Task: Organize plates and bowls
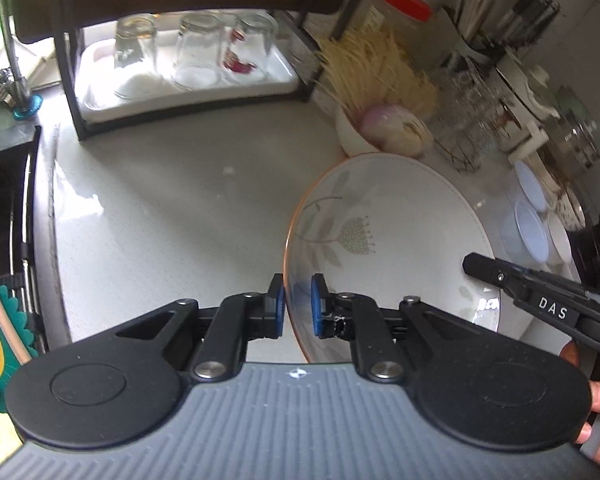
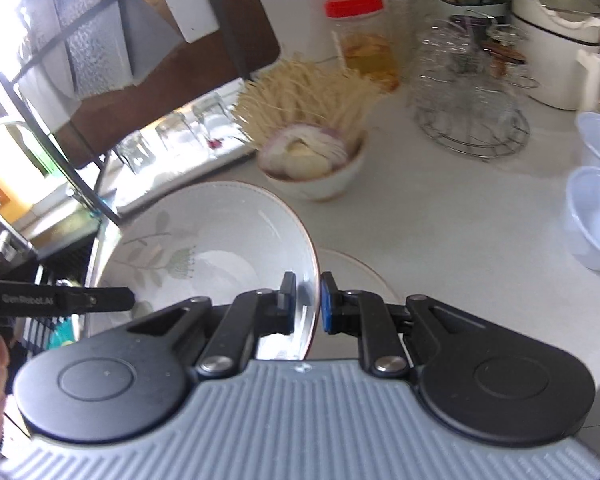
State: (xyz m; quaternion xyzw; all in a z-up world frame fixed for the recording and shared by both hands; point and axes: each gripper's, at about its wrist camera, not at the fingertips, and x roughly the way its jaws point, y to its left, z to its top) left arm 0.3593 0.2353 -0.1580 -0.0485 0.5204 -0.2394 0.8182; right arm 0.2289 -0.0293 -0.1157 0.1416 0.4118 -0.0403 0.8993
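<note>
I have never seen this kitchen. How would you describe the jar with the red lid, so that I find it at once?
Start from the dark dish rack at the back of the white counter. To its right, a small bowl holds onion, with a pale yellow bundle of strands behind it. The jar stands behind that bundle; it alone has a bright red lid, over a clear body with yellowish contents.

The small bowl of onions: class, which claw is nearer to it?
Right, probably. The right claw grips the leaf-patterned bowl's rim on the onion bowl's side; the left claw grips the opposite rim.
</note>
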